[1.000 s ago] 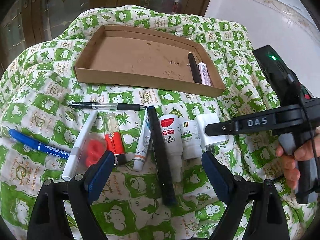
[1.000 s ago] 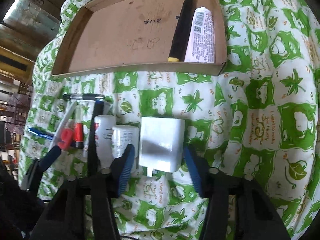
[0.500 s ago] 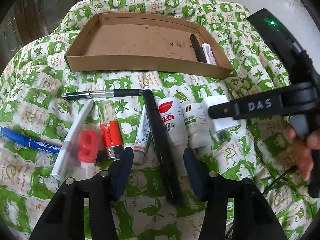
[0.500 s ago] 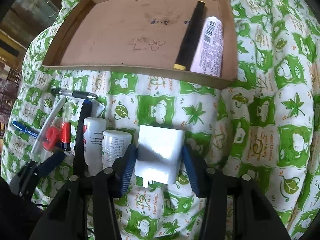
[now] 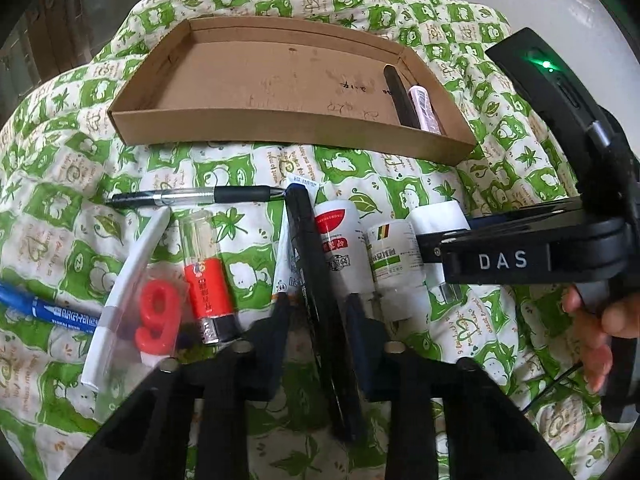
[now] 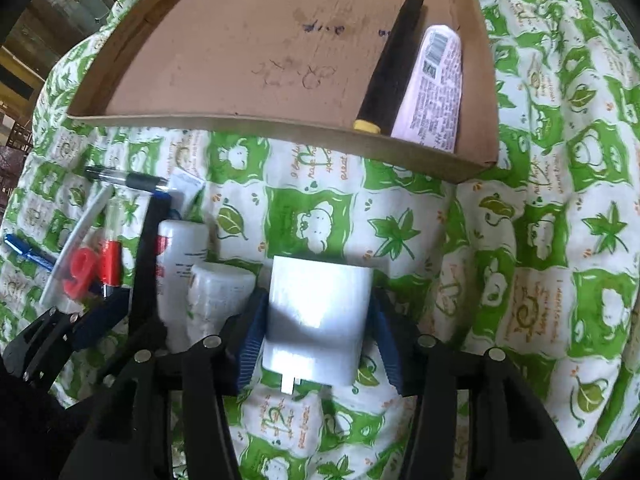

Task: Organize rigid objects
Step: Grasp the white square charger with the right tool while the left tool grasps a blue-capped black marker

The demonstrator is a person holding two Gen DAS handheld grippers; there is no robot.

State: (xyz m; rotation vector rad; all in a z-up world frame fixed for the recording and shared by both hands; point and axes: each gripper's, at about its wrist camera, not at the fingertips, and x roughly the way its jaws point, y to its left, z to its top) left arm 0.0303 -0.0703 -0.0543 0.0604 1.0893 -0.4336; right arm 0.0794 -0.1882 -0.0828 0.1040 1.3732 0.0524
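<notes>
Black marker (image 5: 316,276) — long, dark, lying on the green-patterned quilt (image 5: 360,168) between the white tube (image 5: 286,264) and the red-labelled bottle (image 5: 340,248), now bracketed by the left gripper (image 5: 316,312), whose jaws, wide apart a second ago, are closing on its barrel; whether the pads already press it cannot be told. White charger (image 6: 320,320) — sits just beside the small white bottle (image 6: 220,300), held between the blue pads of the right gripper (image 6: 320,336), which appear to touch both its sides, though the jaws are easing slightly apart, so the grip looks loose rather than firm. Judgement: both pieces are at the pick-up stage, next bound for the cardboard tray (image 6: 280,124), where a black pen (image 6: 392,60) and a pink tube (image 6: 436,84) already lie at the right end. Remaining on the quilt: clear pen (image 5: 192,198), red-and-clear stick (image 5: 206,276), red numeral in a bag (image 5: 158,316), blue pen (image 5: 44,308). The marker's near end hides under the tongs; label print is unreadable.
</notes>
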